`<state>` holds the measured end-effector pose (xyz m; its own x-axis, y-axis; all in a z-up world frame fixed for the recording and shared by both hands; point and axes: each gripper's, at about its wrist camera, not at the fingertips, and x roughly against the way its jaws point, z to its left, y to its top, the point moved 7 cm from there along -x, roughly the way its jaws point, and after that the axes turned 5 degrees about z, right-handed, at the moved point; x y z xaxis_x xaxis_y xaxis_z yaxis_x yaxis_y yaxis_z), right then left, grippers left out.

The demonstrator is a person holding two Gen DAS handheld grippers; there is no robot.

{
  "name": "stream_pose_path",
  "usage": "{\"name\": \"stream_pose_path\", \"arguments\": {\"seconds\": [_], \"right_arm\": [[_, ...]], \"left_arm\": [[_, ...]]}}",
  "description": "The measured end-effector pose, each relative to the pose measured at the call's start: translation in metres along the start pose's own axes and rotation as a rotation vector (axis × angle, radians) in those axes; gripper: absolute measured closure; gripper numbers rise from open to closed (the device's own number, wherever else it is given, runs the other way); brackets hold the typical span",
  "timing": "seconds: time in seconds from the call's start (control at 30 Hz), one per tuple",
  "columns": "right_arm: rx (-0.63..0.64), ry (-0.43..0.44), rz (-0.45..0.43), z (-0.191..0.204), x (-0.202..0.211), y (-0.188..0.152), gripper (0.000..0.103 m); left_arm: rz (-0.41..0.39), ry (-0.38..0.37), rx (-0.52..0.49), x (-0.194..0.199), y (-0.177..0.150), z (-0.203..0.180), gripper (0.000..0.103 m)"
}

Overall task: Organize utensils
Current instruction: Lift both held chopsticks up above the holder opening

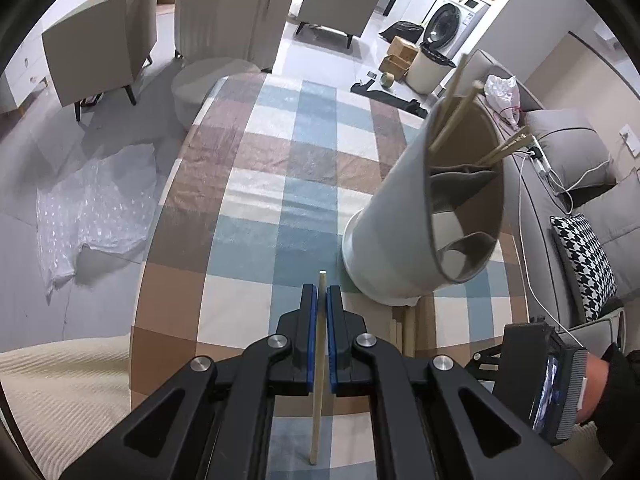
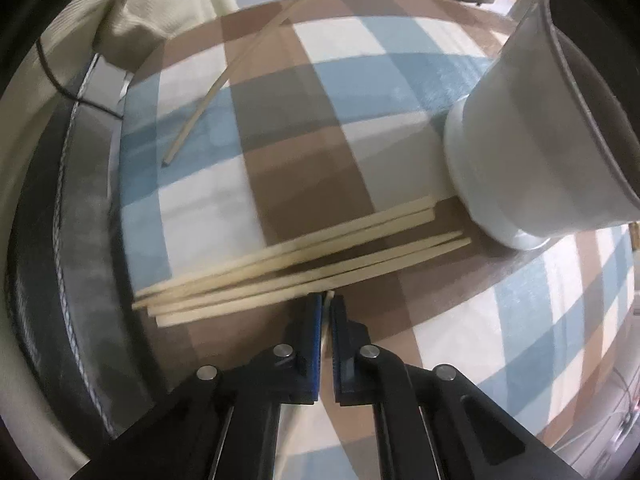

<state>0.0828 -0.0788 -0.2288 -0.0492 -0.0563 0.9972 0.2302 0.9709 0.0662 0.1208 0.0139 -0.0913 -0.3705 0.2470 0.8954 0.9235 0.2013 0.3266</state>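
My left gripper (image 1: pixel 321 294) is shut on a single wooden chopstick (image 1: pixel 319 368) that runs lengthwise between its pads, above the checked tablecloth. A white utensil holder (image 1: pixel 396 216) stands just right of it, with several chopsticks (image 1: pixel 452 120) inside. My right gripper (image 2: pixel 327 300) is shut on a pale chopstick (image 2: pixel 329 295) whose end just shows between the pads. It sits at the near edge of a pile of several chopsticks (image 2: pixel 304 260) lying flat on the cloth, left of the holder (image 2: pixel 532 140). The left-held chopstick also shows in the right wrist view (image 2: pixel 240 60).
The checked tablecloth (image 1: pixel 280 184) covers a round table. A grey sofa with a houndstooth cushion (image 1: pixel 584 264) lies to the right. Armchairs (image 1: pixel 104 60) and bubble wrap (image 1: pixel 92 208) are on the floor to the left. A cream knit fabric (image 1: pixel 60 392) is at the near left.
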Motion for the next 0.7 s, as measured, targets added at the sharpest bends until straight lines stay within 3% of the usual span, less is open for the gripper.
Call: {"name": "stream_pose_path", "arguments": {"seconds": [0.1,0.47,0.7], "right_arm": [[-0.074,-0.027,-0.076,-0.007,0.012,0.004,0.1],[-0.617,0.021,-0.455,-0.052,0.093,-0.021,0.1],[-0.877,-0.058,-0.718,-0.064,0.149,-0.03,0.101]], "left_arm": [[-0.007,-0.004,-0.016,0.004,0.0,-0.006,0.103],[-0.051,-0.007,-0.07,0.024,-0.003,-0.024,0.103],[-0.071,0.004,-0.136,0.033,-0.006,-0.037,0.103]]}}
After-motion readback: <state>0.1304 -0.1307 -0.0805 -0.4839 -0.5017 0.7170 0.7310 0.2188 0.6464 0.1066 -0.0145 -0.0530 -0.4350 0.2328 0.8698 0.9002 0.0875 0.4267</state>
